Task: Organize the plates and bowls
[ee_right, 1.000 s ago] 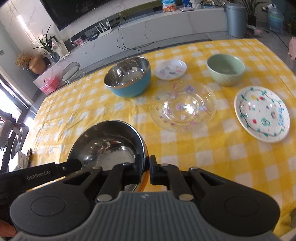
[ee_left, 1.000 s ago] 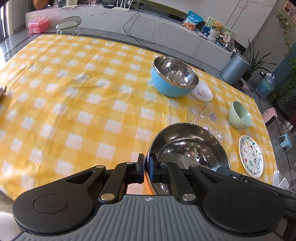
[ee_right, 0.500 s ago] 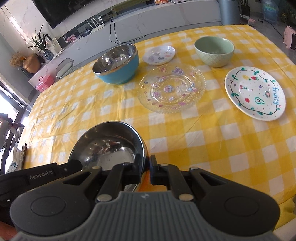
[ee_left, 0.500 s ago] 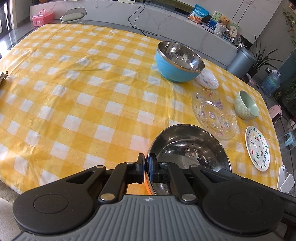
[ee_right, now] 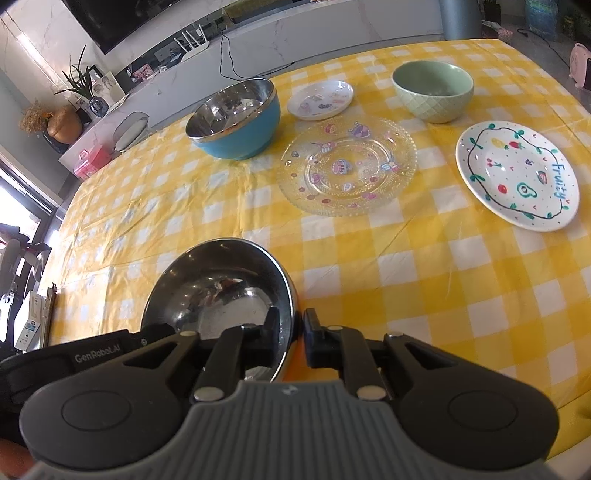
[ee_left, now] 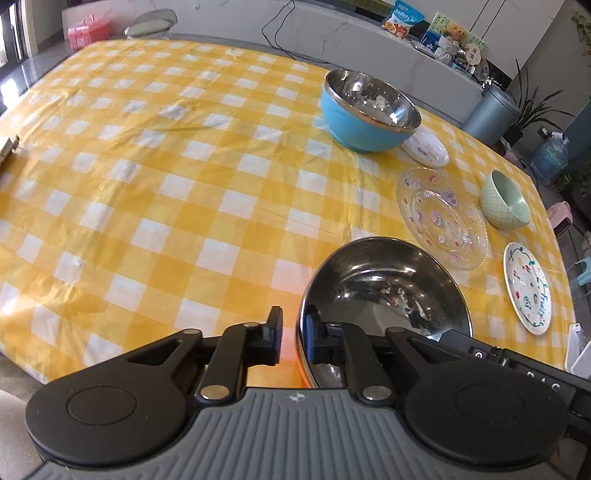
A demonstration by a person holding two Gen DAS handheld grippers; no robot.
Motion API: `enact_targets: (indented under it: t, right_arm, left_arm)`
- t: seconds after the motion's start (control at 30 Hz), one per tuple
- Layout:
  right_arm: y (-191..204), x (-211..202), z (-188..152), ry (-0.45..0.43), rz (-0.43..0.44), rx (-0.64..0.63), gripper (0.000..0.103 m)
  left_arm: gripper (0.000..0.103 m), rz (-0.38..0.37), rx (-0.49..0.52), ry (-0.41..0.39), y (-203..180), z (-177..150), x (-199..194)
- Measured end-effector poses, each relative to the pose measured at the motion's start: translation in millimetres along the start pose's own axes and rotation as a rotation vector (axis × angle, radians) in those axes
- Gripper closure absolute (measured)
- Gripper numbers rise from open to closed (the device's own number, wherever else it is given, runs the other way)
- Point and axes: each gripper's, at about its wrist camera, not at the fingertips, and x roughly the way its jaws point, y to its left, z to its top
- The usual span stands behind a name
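A yellow and white checked tablecloth [ee_left: 155,177] covers the table. Far behind it runs a long white counter [ee_left: 332,40] with a snack bag [ee_left: 402,18] on top. A gray bin [ee_left: 487,114] stands on the right. A pink box [ee_left: 88,31] sits far left.

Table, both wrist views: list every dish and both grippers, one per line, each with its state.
Left gripper: open, straddling the steel bowl's rim.
Right gripper: slightly open, straddling the opposite rim.
Steel bowl: upright, empty.
Blue bowl: upright, empty, unstacked.
Green bowl: upright, empty.
Glass plate: flat, bare.
Small white plate: flat, bare.
Fruit-pattern plate: flat, bare, unstacked.
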Motion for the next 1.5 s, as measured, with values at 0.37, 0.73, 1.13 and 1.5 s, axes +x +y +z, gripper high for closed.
enact_targets:
  t: [0.37,0.73,1.13,1.5]
  right_arm:
    - [6,-16,0,-0.035,-0.031,-0.028,0.068]
    - [14,-58,3,-0.194,-0.057,-0.084,0.054]
    - [8,-53,61,-0.150,-0.066,-0.089,0.052]
    - [26,-20,131,-0.166,-0.060,-0.134,0.043]
  left_arm:
    - [0.068,-0.012,0.004,-0.076,0,4,-29]
    - [0.063,-0.040,0.154,-0.156,-33,14,-58]
    - [0.057,-0.119,0.230,-0.097,-45,78,-57]
    - [0.041,-0.108,0.268,-0.142,-46,146,-28]
